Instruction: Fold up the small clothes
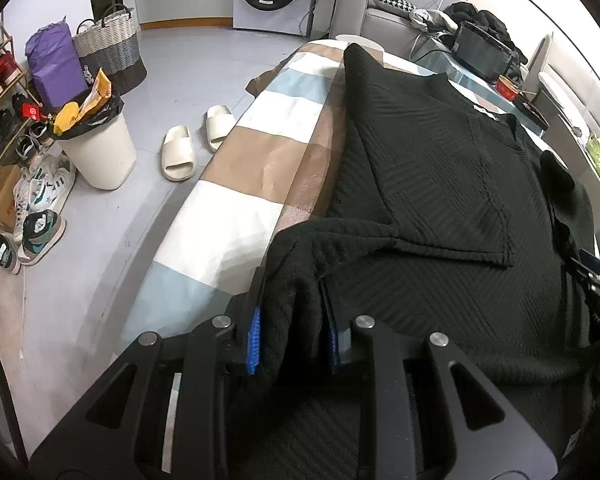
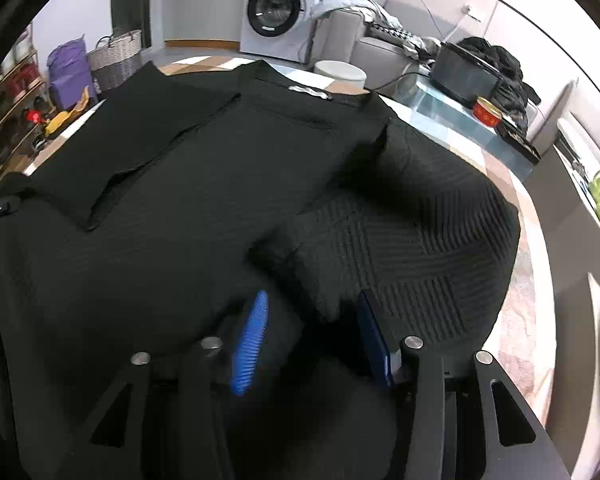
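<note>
Left gripper (image 1: 292,336) clamped on sweater (image 1: 440,184) hem, right gripper (image 2: 312,344) gaping over sleeve (image 2: 400,240). Could easily bunch if tugged unevenly.

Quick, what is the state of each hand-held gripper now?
Left hand-held gripper: closed on the hem of the black sweater.
Right hand-held gripper: open, sweater fabric between its pads, not pinched.

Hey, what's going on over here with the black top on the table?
A person is folding a black ribbed knit top spread on a checked tablecloth. The left hand-held gripper is pinching a bunched bottom corner of the top. The right hand-held gripper sits open over the right side, with a fold of fabric between its blue pads. Both sleeves are already folded inward.
</note>
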{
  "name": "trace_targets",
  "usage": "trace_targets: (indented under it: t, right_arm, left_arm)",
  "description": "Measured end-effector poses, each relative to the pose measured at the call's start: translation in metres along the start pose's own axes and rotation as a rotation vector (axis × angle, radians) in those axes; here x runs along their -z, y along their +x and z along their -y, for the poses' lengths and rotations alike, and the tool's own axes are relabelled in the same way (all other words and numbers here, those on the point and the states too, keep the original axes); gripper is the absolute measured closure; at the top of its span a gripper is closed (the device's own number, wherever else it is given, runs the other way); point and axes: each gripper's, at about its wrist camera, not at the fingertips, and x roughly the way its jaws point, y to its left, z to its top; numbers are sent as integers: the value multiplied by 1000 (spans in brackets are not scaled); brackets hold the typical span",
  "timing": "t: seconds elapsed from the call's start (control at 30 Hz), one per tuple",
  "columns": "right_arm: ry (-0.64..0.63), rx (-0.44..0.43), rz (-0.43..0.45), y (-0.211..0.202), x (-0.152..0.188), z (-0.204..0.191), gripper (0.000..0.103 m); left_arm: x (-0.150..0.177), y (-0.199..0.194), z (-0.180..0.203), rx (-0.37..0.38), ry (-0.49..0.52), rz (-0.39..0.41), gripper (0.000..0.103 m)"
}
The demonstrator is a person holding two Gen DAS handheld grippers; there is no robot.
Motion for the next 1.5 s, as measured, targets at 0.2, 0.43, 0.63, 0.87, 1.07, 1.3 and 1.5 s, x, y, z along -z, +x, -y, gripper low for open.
trace_targets:
  t: [0.2, 0.43, 0.63, 0.87, 1.07, 1.3, 1.5]
  right_arm:
    - [72, -83, 26, -9, 2, 15, 97]
    - [52, -209, -1, -30, 13, 13, 89]
    - [52, -219, -28, -36, 17, 12, 72]
    - [148, -281, 26, -49, 16, 24, 58]
    - [200, -225, 56, -69, 33, 36, 50]
    - [287, -87, 76, -109, 76, 63, 22]
    - [386, -27, 80, -136, 128, 78, 15]
  left_arm:
    - [-2, 0, 2, -3, -7, -2, 82]
    - [-5, 3, -1, 1, -4, -2, 82]
    - [-4, 1, -2, 2, -7, -5, 79]
    - [3, -1, -3, 3, -19, -10, 75]
    - [15, -19, -5, 8, -10, 10, 60]
    - [48, -52, -13, 63, -5, 57, 40]
    - [88, -81, -22, 85, 2, 63, 18]
